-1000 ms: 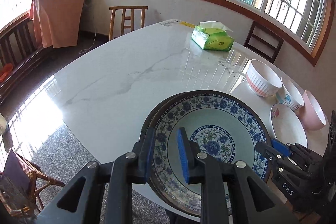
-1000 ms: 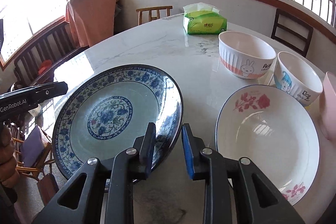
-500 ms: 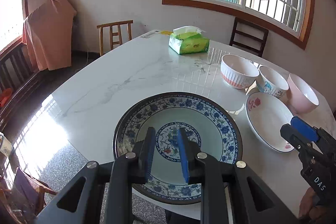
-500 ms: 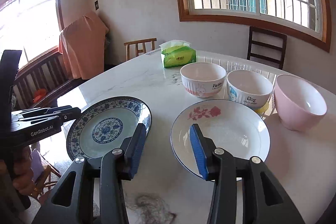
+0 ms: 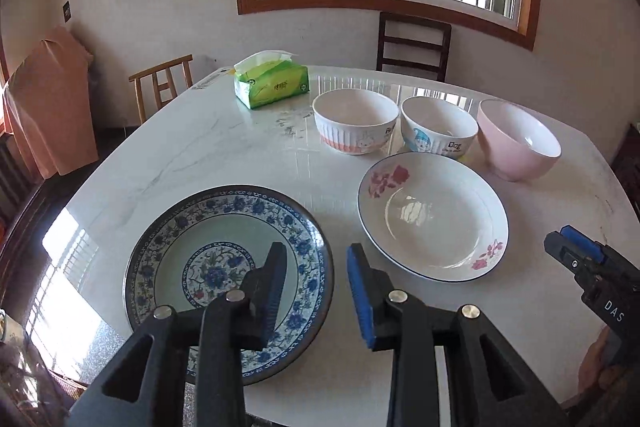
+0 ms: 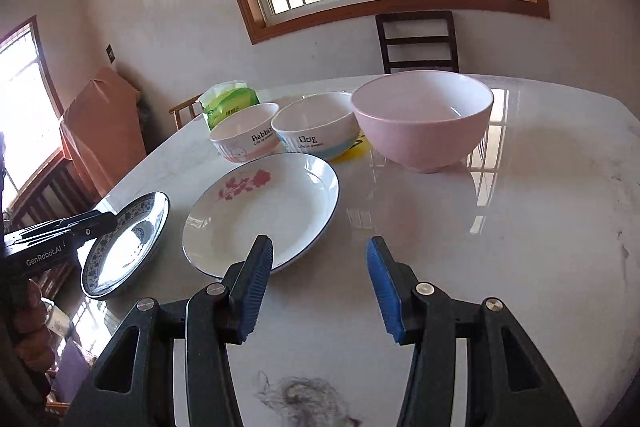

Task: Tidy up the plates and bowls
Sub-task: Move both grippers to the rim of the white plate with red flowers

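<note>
Hovering above the near edge of the worktop [image 5: 208,147], the left gripper [image 5: 316,291] is seen with its jaws parted to a moderate gap and nothing held between them. The blue-patterned plate [image 5: 208,239] lies flat below, its right rim under the left jaw. The right gripper [image 6: 318,287] is held with jaws spread wide and empty, above bare marble. The white floral plate [image 6: 264,207] lies just ahead of its left jaw, apart from the blue-patterned plate. Beyond it, three bowls are lined up: a rabbit bowl [image 6: 244,139], a dog bowl [image 6: 316,131] and a pink bowl [image 6: 424,119]. A tissue pack [image 5: 274,81] is set toward the far edge.
</note>
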### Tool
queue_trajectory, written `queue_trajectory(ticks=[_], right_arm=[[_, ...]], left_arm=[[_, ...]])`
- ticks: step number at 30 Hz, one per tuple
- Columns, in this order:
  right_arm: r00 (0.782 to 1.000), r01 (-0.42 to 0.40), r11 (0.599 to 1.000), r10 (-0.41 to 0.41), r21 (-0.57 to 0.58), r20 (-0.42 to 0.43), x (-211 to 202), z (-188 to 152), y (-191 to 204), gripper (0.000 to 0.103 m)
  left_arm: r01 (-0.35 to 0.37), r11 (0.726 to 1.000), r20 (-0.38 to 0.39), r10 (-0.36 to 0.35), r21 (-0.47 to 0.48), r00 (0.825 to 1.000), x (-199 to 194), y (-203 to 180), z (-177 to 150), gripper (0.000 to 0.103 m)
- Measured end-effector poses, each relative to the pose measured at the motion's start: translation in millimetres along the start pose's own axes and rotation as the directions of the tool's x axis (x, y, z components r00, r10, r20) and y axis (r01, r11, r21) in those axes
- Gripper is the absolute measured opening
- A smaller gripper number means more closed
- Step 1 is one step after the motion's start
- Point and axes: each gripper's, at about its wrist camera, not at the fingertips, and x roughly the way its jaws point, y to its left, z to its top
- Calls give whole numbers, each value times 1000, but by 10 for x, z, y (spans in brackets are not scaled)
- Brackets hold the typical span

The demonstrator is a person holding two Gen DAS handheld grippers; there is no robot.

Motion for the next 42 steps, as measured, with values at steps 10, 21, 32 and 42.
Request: queue_trajectory(ticks=[10,21,32,42], right_arm=[[994,-71,995,77,76,-75,265,136,-210,48],[984,-91,991,104,94,-145,686,273,-164,48],[974,-94,990,112,103,-194,910,281,-157,42],[965,-77,996,86,44,-249,1098,257,-74,18]], left_arm=[[154,988,-180,-154,-15,972,731,-214,558,35],[200,976,-332,-218,-88,918,1409,-98,747,35],[193,974,-379,-223,-114,898,1618,-45,617,35],[180,980,-359,-201,-91,912,1587,-151,516,34]])
